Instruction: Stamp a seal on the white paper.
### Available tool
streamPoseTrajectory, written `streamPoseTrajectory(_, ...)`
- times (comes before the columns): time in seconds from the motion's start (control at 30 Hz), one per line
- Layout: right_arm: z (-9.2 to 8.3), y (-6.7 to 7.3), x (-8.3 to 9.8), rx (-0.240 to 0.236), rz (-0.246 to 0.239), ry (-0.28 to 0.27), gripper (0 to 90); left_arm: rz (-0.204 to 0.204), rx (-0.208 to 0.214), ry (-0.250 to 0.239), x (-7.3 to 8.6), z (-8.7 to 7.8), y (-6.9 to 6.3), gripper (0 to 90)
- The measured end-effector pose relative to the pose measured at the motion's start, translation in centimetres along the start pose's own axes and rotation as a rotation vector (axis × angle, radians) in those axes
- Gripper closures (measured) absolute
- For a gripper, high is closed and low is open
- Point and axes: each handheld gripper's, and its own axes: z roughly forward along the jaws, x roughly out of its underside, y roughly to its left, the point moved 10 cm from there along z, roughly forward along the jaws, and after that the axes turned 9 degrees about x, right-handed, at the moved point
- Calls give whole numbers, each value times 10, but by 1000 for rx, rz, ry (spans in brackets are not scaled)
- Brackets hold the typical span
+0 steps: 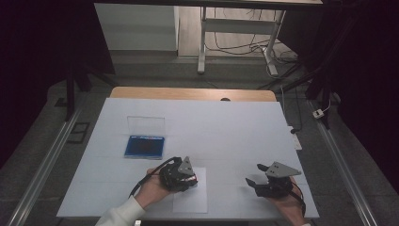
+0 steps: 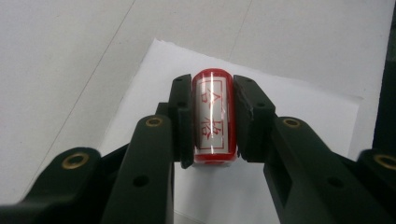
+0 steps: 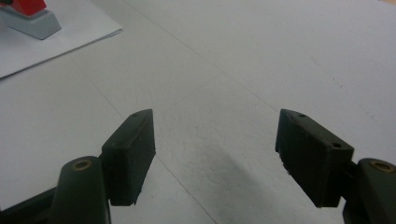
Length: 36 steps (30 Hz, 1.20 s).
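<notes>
Stamp [image 2: 213,116], a red cylindrical seal with a white label of red characters, sits clamped between the jaws of the left gripper [image 2: 212,119], its body pinched from both sides and its lower end pointing down at the sheet of paper [image 2: 299,112] directly beneath that gripper. The right gripper [image 3: 215,144] hangs idle with its jaws spread wide over bare white table cover [image 3: 261,56], well apart from the sheet. Smudging looks like the main risk: the barrel is round and glossy, so it could roll or slip between the flat pads as it is pressed, giving a tilted or doubled print. With nothing pinning the loose sheet, it could also slide or lift with the stamp. The ink pad case [image 1: 144,146] lies beyond the left gripper.
</notes>
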Motion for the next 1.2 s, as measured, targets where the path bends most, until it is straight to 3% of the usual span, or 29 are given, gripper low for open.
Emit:
streamPoseTrajectory(0.3, 0, 2, -1, -11, -4, -4, 281, -2, -6, 33, 1, 4, 0, 710)
streamPoseTrajectory(1.2, 1, 1, -1, -5, -2, -7, 281, 13, -2, 20, 2, 4, 0, 710)
